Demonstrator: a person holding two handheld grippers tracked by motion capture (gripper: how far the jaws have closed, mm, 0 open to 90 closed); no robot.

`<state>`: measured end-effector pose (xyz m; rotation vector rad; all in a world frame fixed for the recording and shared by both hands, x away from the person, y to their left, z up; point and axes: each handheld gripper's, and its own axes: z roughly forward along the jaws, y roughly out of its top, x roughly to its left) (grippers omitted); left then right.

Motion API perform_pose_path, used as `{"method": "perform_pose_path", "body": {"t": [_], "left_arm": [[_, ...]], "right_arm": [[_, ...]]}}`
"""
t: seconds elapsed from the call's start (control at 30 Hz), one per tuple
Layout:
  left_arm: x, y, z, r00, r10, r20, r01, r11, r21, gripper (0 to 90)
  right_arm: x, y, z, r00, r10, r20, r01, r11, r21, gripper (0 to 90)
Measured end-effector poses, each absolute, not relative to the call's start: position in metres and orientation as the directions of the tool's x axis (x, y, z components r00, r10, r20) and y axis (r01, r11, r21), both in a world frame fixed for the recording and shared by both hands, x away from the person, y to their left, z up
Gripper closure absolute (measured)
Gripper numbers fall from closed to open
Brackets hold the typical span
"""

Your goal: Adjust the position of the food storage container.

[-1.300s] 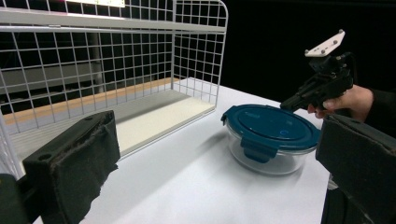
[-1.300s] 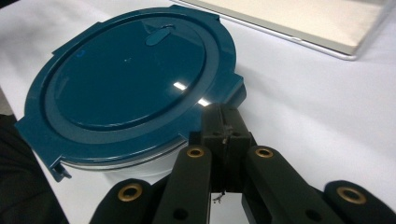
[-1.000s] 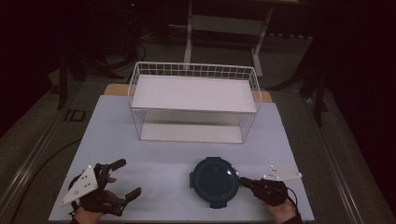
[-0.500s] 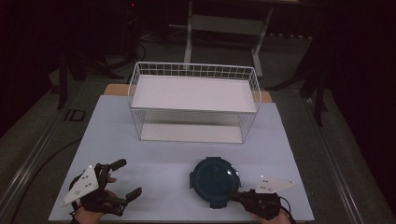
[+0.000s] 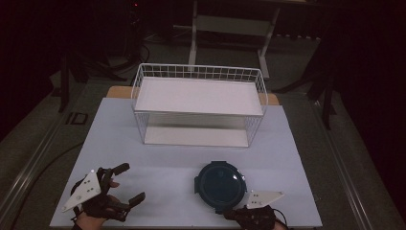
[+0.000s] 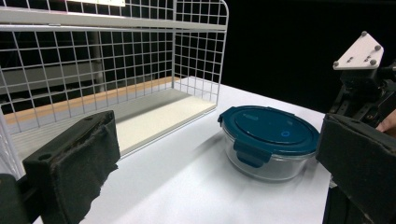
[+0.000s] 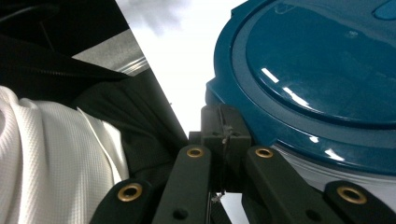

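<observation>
A round glass container [image 5: 220, 186] with a dark teal clip-on lid sits on the white counter [image 5: 167, 158] near its front edge, right of the middle and well apart from the white wire rack [image 5: 198, 103] that stands toward the back edge. The rack's upper shelf and its lower board are both bare and white.

At the front right, the right hand-held gripper [image 5: 239, 212] lies low by the counter's front edge, its grey three-cornered plate angled toward the right side. In the right gripper view its two black jaws are pressed together with nothing between them, their joined tips [image 7: 224, 126] right against the edge of the container's lid [image 7: 322, 70], at the rim nearest the person. Whether the tips actually touch the rim cannot be told. A white ribbed sleeve [image 7: 51, 154] and dark fabric show at the left of that view.

At the front left corner, the left hand-held gripper [image 5: 125, 183] rests in the person's hand with its jaws spread wide and empty, aimed across the counter toward the right. In the left gripper view its two padded jaws frame the container [image 6: 270, 142] and the rack's end wall [image 6: 198, 51], with the other gripper's plate [image 6: 358, 52] beyond the container.
</observation>
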<state>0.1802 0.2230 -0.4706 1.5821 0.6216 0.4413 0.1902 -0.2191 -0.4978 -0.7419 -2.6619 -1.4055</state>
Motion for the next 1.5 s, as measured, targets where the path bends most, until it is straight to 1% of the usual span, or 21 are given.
{"method": "perform_pose_path", "body": {"t": [0.2,0.4,0.7,1.17,1.4,1.5], "left_arm": [[0.18,0.222,-0.471,0.779,0.622,-0.077,0.13,-0.041,0.991,0.0],[0.181,0.222,-0.471,0.779,0.622,-0.076,0.13,-0.041,0.991,0.0],[0.181,0.222,-0.471,0.78,0.621,-0.076,0.13,-0.041,0.991,0.0],[0.18,0.222,-0.47,0.781,0.62,-0.075,0.125,-0.038,0.991,0.0],[0.18,0.222,-0.47,0.782,0.619,-0.076,0.127,-0.039,0.991,0.0],[0.18,0.222,-0.47,0.782,0.619,-0.076,0.126,-0.038,0.991,0.0]], "right_arm": [[0.192,-0.22,-0.499,-0.898,0.369,0.238,0.404,0.483,0.777,90.0],[0.2,-0.219,-0.5,-0.9,0.361,0.245,0.404,0.476,0.781,90.0],[0.212,-0.214,-0.5,-0.895,0.376,0.238,0.405,0.467,0.786,90.0],[0.237,-0.207,-0.5,-0.897,0.4,0.188,0.378,0.477,0.794,90.0],[0.245,-0.204,-0.5,-0.891,0.408,0.2,0.389,0.459,0.799,90.0],[0.243,-0.207,-0.495,-0.898,0.379,0.222,0.383,0.427,0.819,90.0]]}}
